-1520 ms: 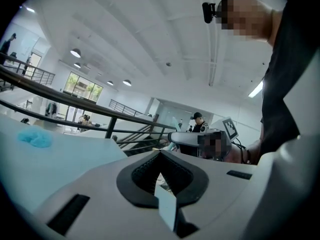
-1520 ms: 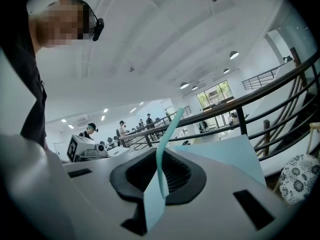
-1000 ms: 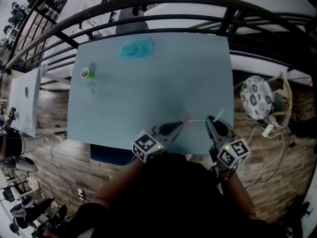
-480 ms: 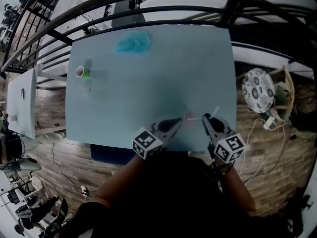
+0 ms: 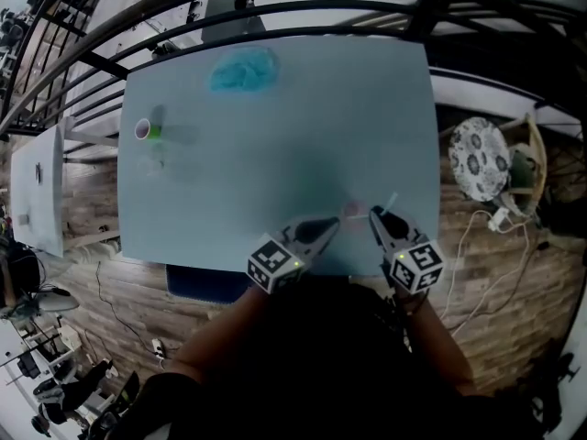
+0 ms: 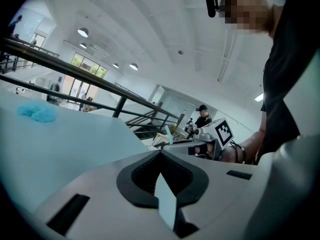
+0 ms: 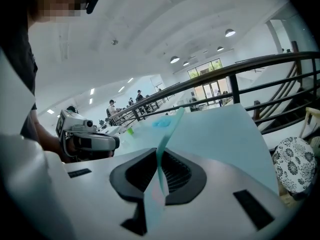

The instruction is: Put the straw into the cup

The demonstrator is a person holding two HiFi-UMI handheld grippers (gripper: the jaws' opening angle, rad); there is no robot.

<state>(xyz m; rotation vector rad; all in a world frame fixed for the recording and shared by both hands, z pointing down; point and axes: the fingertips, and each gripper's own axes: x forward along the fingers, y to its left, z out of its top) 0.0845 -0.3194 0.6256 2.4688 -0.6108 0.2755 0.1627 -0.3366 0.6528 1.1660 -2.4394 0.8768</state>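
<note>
We judge that the task is in its early part. Our right tool point(image 5: 374, 214) is clamped on the straw point(image 7: 169, 129), which sticks out beyond the jaws, above the near side of the counter point(image 5: 275, 145). Our left tool point(image 5: 332, 224) is closed on a pale strip point(image 6: 166, 204), perhaps a piece of wrapper; we cannot say for sure. The cup point(image 5: 143, 129) is at the far left corner, well apart from both tools. So the straw is in hand, but carrying it across and putting it into the cup is not yet done.
</note>
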